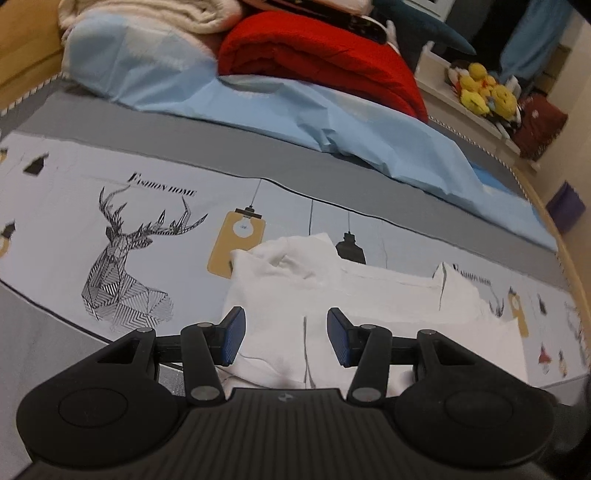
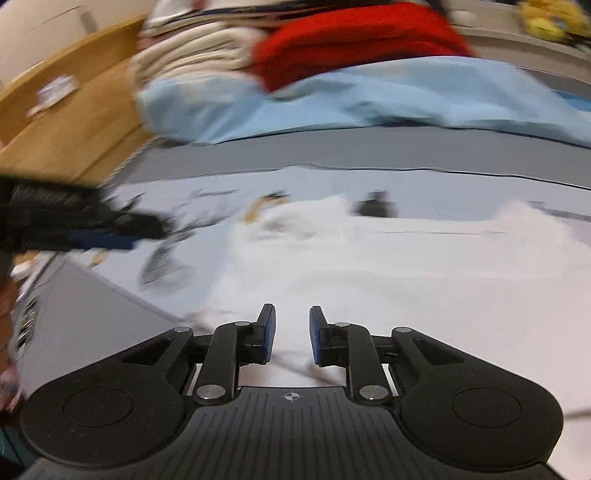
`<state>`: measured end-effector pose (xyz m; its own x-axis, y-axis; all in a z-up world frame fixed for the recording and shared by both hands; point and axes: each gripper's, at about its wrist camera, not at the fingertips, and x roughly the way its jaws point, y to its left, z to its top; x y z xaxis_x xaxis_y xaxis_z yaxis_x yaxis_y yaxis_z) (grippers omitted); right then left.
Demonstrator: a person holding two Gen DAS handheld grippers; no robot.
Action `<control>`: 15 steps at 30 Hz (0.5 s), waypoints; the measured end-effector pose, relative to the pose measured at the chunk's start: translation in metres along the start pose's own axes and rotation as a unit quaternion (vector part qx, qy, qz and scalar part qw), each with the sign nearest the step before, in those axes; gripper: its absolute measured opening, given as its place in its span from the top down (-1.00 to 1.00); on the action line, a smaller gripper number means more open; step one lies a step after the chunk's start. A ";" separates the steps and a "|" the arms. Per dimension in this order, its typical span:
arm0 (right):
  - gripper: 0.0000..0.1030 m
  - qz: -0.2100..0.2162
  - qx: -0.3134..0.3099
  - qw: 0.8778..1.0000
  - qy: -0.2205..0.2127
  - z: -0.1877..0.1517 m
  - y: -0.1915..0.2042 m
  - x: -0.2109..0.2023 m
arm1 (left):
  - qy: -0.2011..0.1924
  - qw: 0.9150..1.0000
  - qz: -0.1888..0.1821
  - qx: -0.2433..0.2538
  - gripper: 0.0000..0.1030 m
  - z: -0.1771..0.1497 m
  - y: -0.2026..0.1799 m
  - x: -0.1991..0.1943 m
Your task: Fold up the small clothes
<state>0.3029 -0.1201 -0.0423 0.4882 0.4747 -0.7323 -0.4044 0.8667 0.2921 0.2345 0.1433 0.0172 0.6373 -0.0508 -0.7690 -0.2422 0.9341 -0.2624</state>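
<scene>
White clothing [image 1: 295, 295] lies spread on the bed, directly under and ahead of both grippers, and in the right wrist view it [image 2: 369, 266] fills most of the near ground as a pale sheet, blurred so that its edges are hard to trace. Nearest in the left wrist view, the left gripper [image 1: 286, 338] hangs above the near part of the garment with its blue pads [image 1: 234, 334] spread well apart and nothing between them; whether the fingertips brush the cloth cannot be told. The right gripper [image 2: 292, 334] sits likewise above the cloth, its blue pads [image 2: 267, 332] parted by a narrow gap with only the white fabric seen through it, and no fold is pinched. At the left edge of the right wrist view the left gripper shows again as a dark, smeared shape with a blue streak, beside the garment's left side.

A grey seam line [image 1: 306, 354] runs along the garment between the left fingers. Farther on, the cloth bunches into a rumpled collar-like fold [image 1: 291, 258], and a pointed corner [image 1: 443, 273] stands up towards the right.

Under the garment is a printed bedsheet [image 1: 74, 206], pale with a line-drawn deer [image 1: 125, 258], a yellow hanging lamp [image 1: 236, 240] just beside the rumpled fold, and a black lamp [image 1: 351, 247] touching the cloth's far edge. Beyond a grey band lies a light blue sheet [image 1: 332, 122], then a folded red blanket [image 1: 321, 62], a cream blanket [image 1: 147, 18] and a wooden bed frame [image 2: 85, 122]. Yellow soft toys [image 1: 484, 88] sit on a far shelf.
</scene>
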 end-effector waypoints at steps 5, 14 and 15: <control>0.55 -0.145 0.120 0.982 0.002 0.018 -0.059 -0.065 | 0.040 0.998 -0.028 -0.030 0.06 -0.002 0.006 0.025; 0.41 -0.211 0.213 0.951 -0.072 -0.008 -0.116 -0.117 | 0.097 0.994 -0.040 -0.012 0.13 -0.027 -0.010 0.088; 0.41 -0.202 0.216 0.953 -0.069 -0.007 -0.118 -0.113 | 0.105 0.994 -0.041 -0.012 0.13 -0.030 -0.011 0.095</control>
<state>0.2904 -0.2776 0.0020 0.6464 0.0781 -0.7590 0.1792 0.9514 0.2505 0.2759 0.1178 -0.0701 0.4896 -0.2019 -0.8482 -0.2152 0.9147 -0.3420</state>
